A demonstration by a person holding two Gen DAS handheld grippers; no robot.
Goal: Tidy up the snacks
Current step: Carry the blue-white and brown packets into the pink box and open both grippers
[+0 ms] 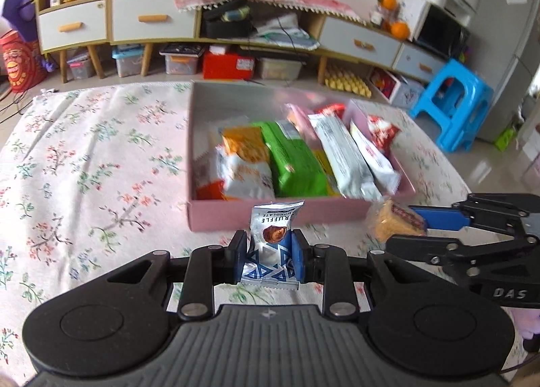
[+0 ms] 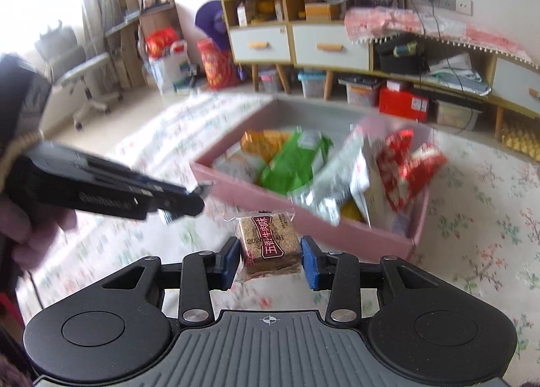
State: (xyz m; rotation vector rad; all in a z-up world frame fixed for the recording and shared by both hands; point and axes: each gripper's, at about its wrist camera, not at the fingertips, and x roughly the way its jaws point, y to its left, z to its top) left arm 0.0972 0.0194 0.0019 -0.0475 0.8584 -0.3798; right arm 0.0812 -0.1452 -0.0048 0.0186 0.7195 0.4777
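Left wrist view: the left tongs (image 1: 268, 257) are clamped on a small silver-and-blue foil truffle packet (image 1: 272, 245), pinched across its lower half so the crimped top stands upright between the pads. It hangs just in front of the near wall of the shallow pink cardboard box (image 1: 216, 214), which sits on a floral-printed cloth over the worktop (image 1: 84, 157). The box already holds a green wrapped bar (image 1: 293, 160), an orange-and-white pouch (image 1: 243, 164) and long white wrappers. To the right of the box's near corner, the right tongs (image 1: 418, 228) carry a clear-wrapped square sesame cake (image 1: 391, 221).

Right wrist view: the right tongs (image 2: 268, 260) grip that brown sesame cake (image 2: 270, 245) by its two side edges, just short of the pink box (image 2: 303, 214). The left tongs (image 2: 175, 198) show at the left as a blurred dark shape; their state cannot be read here.

Both snacks look light. The foil packet is likely slippery and crumples easily, so a mid-body pinch seems safer than the crimped seam. The cake looks stiff but crumbly; holding its flat sides with modest pressure seems wise.
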